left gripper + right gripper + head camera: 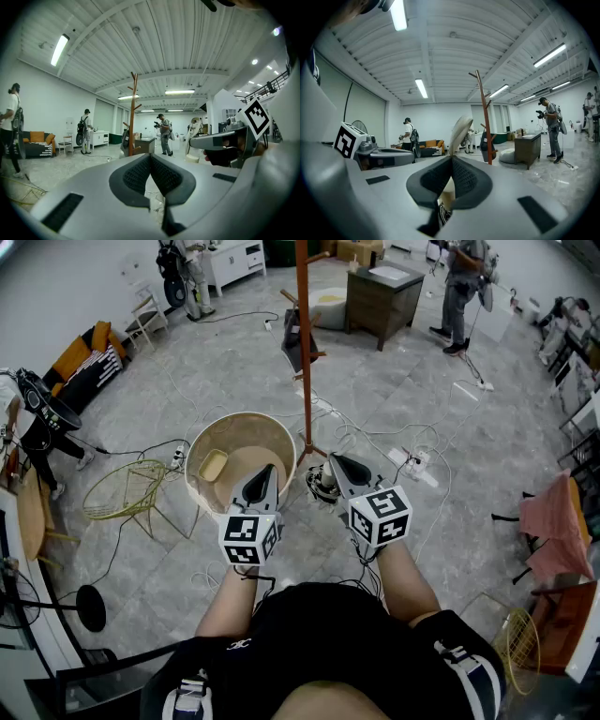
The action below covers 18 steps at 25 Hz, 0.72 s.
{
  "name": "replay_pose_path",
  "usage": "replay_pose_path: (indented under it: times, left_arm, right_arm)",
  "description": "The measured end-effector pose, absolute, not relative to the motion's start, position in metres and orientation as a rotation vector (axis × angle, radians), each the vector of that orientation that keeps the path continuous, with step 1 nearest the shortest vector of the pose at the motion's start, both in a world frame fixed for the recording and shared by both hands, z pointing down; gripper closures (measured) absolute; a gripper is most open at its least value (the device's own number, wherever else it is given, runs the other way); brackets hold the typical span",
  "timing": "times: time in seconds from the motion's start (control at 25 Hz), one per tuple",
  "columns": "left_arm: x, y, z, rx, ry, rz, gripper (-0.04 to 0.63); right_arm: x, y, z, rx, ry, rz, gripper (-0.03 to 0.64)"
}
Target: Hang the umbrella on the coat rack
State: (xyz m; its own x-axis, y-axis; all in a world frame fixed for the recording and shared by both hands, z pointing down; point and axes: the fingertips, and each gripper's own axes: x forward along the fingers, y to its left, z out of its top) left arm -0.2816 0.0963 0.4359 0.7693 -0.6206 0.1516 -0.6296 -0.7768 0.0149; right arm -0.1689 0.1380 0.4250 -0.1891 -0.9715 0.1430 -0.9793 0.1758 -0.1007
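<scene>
The orange-brown coat rack (305, 343) stands on the grey floor just ahead of me, its pole (131, 117) also rising in both gripper views (484, 117). A dark folded thing, probably the umbrella (292, 338), hangs from a low peg on its left side (125, 139) (488, 143). My left gripper (262, 476) is held level over a round tub, shut and empty (150, 157). My right gripper (339, 465) is beside it near the rack's foot, also shut with nothing in it (451, 160). Neither touches the rack.
A beige round tub (202, 442) with a yellow item inside sits under the left gripper. A yellow wire basket (122, 488) lies to the left. Cables and a power strip (417, 463) lie on the floor. Behind the rack are a dark cabinet (380, 296) and a person (459, 287).
</scene>
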Motion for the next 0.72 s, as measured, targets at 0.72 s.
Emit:
replay_pose_path:
  times: [0.72]
  left_arm:
    - [-0.174, 0.107, 0.428, 2.919, -1.052, 0.199, 0.577]
  right_arm:
    - [-0.076, 0.144, 0.413, 1.936, -2.447, 0.212, 0.6]
